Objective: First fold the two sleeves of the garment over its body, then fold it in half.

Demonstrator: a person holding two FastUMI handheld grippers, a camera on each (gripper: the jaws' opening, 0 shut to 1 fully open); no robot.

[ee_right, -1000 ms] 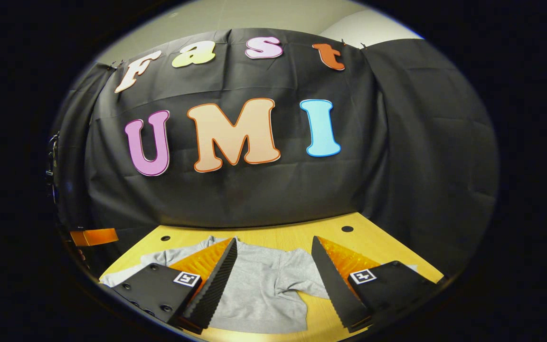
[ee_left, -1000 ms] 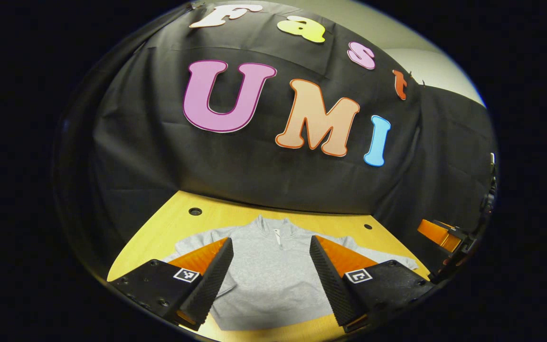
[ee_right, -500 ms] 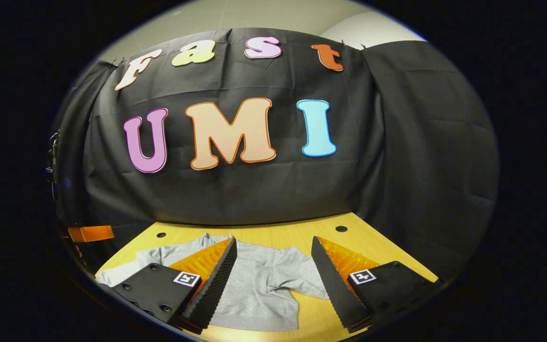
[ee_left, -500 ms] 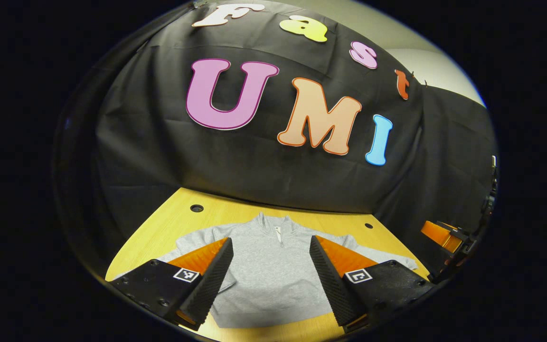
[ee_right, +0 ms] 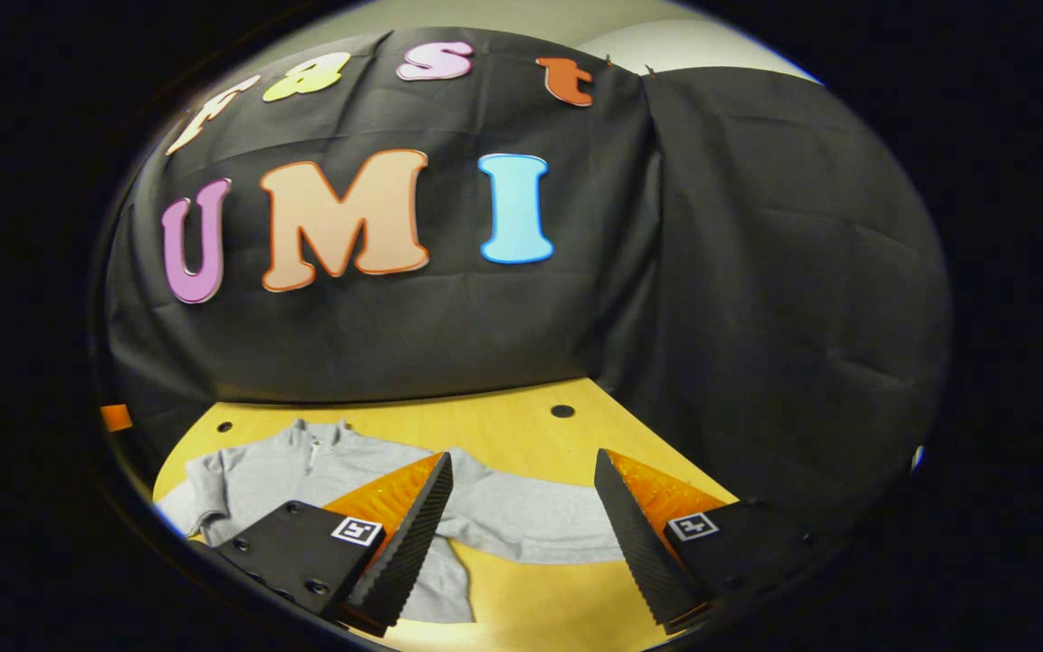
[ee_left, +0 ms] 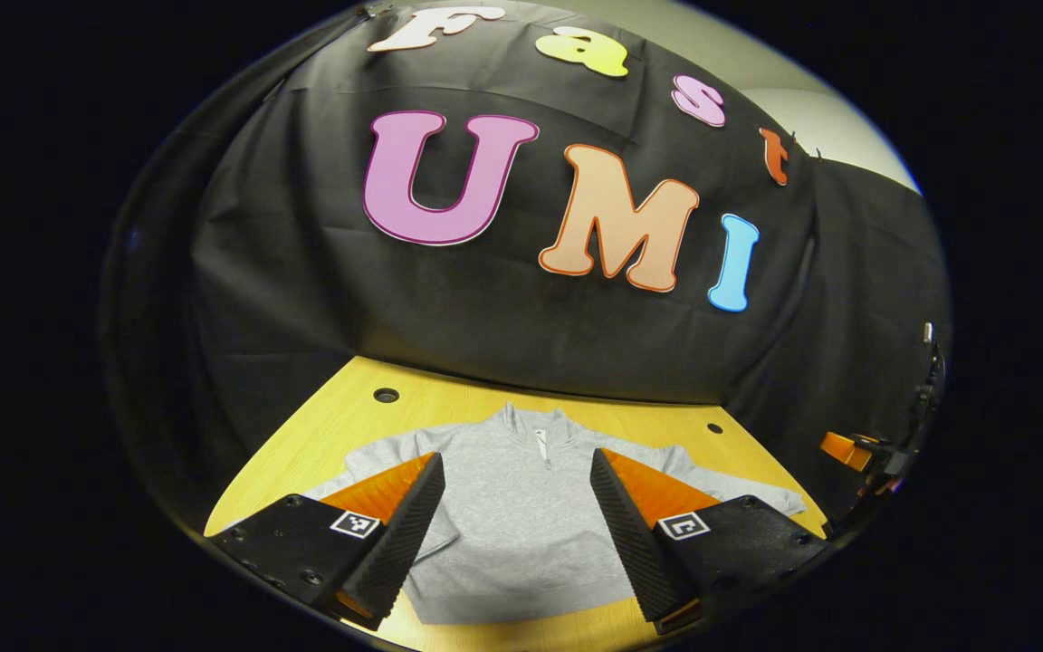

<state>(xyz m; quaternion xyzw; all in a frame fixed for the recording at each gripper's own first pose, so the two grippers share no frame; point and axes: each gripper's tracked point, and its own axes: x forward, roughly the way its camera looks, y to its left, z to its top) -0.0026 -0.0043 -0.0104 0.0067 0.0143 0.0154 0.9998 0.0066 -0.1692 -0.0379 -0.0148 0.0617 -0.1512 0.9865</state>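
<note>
A grey zip-neck sweater (ee_left: 521,525) lies flat on the yellow wooden table (ee_left: 340,421), collar toward the back wall and both sleeves spread out sideways. My left gripper (ee_left: 514,462) hangs open above the sweater's body, nothing between its fingers. At the far right edge of the left gripper view, part of the other gripper (ee_left: 856,450) shows. In the right gripper view the sweater (ee_right: 304,475) lies to the left, and its outstretched sleeve (ee_right: 531,525) runs between the fingers of my open right gripper (ee_right: 521,462), which hovers above it.
Black cloth walls close the booth behind and on both sides. The table has small round holes (ee_left: 386,395) near its back edge (ee_right: 562,411). Bare table (ee_right: 521,430) lies beyond the sleeve toward the right wall.
The right gripper has swung to the right, so the sweater slid left in its view and the sleeve now lies under it. The left gripper shifted slightly.
</note>
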